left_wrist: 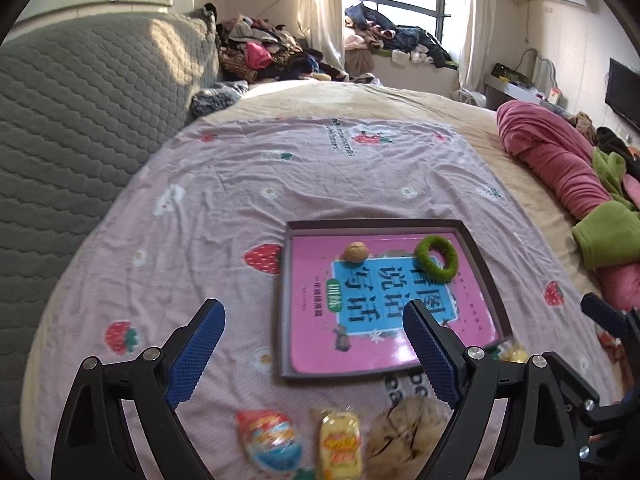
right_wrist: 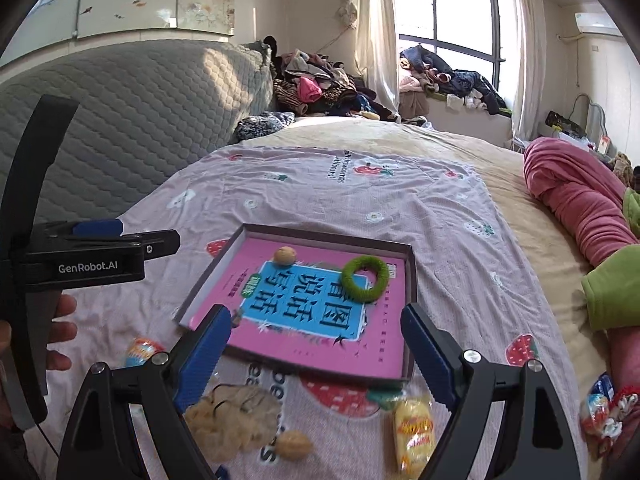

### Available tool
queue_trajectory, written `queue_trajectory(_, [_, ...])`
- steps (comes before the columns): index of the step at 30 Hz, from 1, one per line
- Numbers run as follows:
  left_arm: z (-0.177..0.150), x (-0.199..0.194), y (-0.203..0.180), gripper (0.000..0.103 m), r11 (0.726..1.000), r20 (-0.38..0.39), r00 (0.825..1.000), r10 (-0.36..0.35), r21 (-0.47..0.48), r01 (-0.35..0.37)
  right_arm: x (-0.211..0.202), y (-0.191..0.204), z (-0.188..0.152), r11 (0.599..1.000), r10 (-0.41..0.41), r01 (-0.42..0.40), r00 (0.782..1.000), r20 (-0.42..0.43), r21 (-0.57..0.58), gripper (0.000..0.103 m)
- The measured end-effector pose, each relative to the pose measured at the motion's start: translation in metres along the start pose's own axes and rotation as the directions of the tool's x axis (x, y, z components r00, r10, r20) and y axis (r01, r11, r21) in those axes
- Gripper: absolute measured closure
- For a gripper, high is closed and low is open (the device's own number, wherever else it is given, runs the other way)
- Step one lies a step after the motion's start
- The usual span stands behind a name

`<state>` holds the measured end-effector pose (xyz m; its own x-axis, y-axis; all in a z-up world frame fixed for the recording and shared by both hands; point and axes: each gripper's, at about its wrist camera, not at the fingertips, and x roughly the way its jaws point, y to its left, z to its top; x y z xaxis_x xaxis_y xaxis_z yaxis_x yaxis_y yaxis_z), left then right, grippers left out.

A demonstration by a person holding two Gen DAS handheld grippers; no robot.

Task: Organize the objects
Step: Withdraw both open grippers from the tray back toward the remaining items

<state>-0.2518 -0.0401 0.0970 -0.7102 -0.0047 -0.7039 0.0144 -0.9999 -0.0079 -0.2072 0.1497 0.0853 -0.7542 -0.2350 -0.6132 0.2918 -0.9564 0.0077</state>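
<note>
Left wrist view: the left gripper (left_wrist: 314, 322) hangs spread wide and empty over the near-left edge of the shallow dark cardboard tray (left_wrist: 286, 280). A brown walnut (left_wrist: 356, 252) and fuzzy green ring (left_wrist: 436, 258) lie at its far end; bare bedsheet lies left.

Right wrist view: the right gripper (right_wrist: 316, 330) is likewise released over the tray's near rim. A yellow wrapped candy (right_wrist: 414, 432), a second walnut (right_wrist: 294, 445) and a beige loofah pad (right_wrist: 236, 420) crowd the sheet before it.

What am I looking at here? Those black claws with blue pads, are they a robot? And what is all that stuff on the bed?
No robot: a person holds two hand-held grippers, each carrying a camera looking along its fingers. One picture is from the left gripper, the other from the right gripper. Both are open and hold nothing. On the bedsheet lies a tray holding a pink book, a walnut and a green ring. Nearer lie snack packets and another walnut.
</note>
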Motion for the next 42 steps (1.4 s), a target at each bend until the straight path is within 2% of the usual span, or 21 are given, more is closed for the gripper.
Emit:
queue_trajectory(8, [-0.02, -0.038, 0.017, 0.011, 1.0, 0.001, 1.0, 0.021, 0.017, -0.021, -0.033, 0.03, -0.004, 0.999, 0.011, -0.011, 1.0, 0.006, -0.051, 0.016])
queue_trajectory(21, [-0.051, -0.085, 0.032, 0.011, 1.0, 0.012, 1.0, 0.001, 0.016, -0.001, -0.062, 0.07, -0.027, 0.994, 0.016, -0.019, 1.0, -0.026, -0.11, 0.015])
queue_trajectory(25, [-0.059, -0.092, 0.033, 0.011, 1.0, -0.005, 1.0, -0.016, 0.019, 0.016, -0.069, 0.076, -0.034, 0.993, 0.016, -0.019, 0.999, -0.031, -0.114, 0.015])
queue_trajectory(32, [-0.072, -0.101, 0.037, 0.011, 1.0, -0.001, 1.0, 0.007, 0.019, -0.007, -0.078, 0.084, -0.043, 0.994, 0.013, -0.017, 0.999, -0.035, -0.11, 0.015])
queue_trajectory(42, [-0.095, -0.093, 0.044, 0.011, 1.0, -0.044, 0.999, 0.004, 0.015, -0.003, -0.077, 0.09, -0.056, 0.993, 0.008, -0.015, 0.998, -0.061, -0.119, 0.015])
